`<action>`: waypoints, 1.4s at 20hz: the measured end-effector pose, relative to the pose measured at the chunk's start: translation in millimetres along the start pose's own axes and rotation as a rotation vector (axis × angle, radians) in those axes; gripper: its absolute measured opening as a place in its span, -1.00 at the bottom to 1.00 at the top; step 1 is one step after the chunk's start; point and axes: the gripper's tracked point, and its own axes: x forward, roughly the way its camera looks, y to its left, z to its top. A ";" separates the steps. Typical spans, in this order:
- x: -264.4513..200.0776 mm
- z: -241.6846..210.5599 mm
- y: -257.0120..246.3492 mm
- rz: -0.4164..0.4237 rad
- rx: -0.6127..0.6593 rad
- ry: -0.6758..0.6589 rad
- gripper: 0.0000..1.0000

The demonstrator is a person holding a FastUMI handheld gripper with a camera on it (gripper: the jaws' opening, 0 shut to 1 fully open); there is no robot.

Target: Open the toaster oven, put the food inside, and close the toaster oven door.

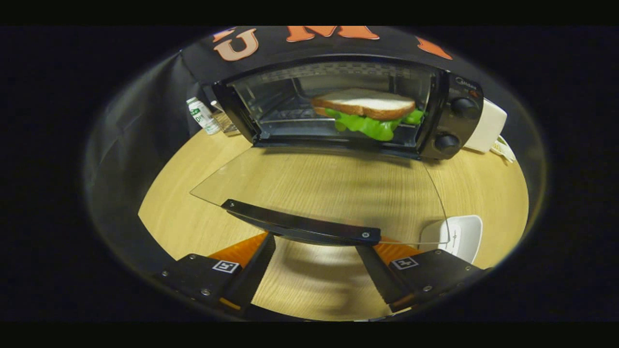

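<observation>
Sandwich already inside toaster oven, upper centre of frame, on the rack. Glass door folded flat, mid-frame, black handle bar nearest. Gripper, lower centre, spread wide, empty, fingertips under the bar. Door probably stiff, light, hinged; glass slick and fragile, so best lifted by the handle's middle.
</observation>
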 end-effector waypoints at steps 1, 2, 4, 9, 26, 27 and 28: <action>-5.3 16.0 -2.2 -0.010 -0.018 -0.036 0.97; -9.4 27.8 -5.0 -0.020 -0.026 -0.060 0.96; -16.8 58.6 -5.9 -0.027 -0.020 -0.112 0.96; -31.4 123.8 -18.6 -0.068 -0.033 -0.240 0.96; -182.7 261.7 -4.2 -0.092 -0.058 -0.830 0.96; -198.9 269.6 -6.6 -0.102 -0.061 -0.874 0.98; -213.2 274.4 -8.9 -0.112 -0.062 -0.906 0.97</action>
